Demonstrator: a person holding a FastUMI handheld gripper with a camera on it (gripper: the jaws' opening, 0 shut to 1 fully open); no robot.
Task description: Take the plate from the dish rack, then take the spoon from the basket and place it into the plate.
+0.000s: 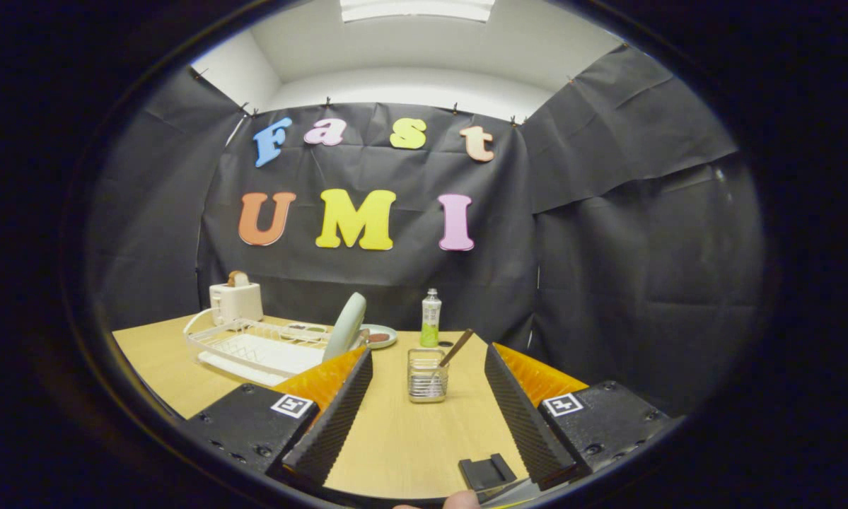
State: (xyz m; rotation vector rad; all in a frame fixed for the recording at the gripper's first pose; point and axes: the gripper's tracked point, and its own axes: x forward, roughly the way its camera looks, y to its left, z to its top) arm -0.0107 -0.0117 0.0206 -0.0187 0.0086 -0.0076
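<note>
A pale green plate (346, 326) stands upright on its edge in the white dish rack (254, 347), just beyond my left finger. A small wire basket (427, 375) sits on the table ahead of the fingers, between them, and a spoon (456, 348) with a brown handle leans out of it to the right. My gripper (429, 355) is open and holds nothing, its two fingers spread wide over the wooden table (409, 438).
A white toaster (236, 300) with bread in it stands behind the rack. A second small plate (380, 336) with something brown on it and a green bottle (431, 319) stand at the table's back. A small black block (487, 471) lies near the right finger's base.
</note>
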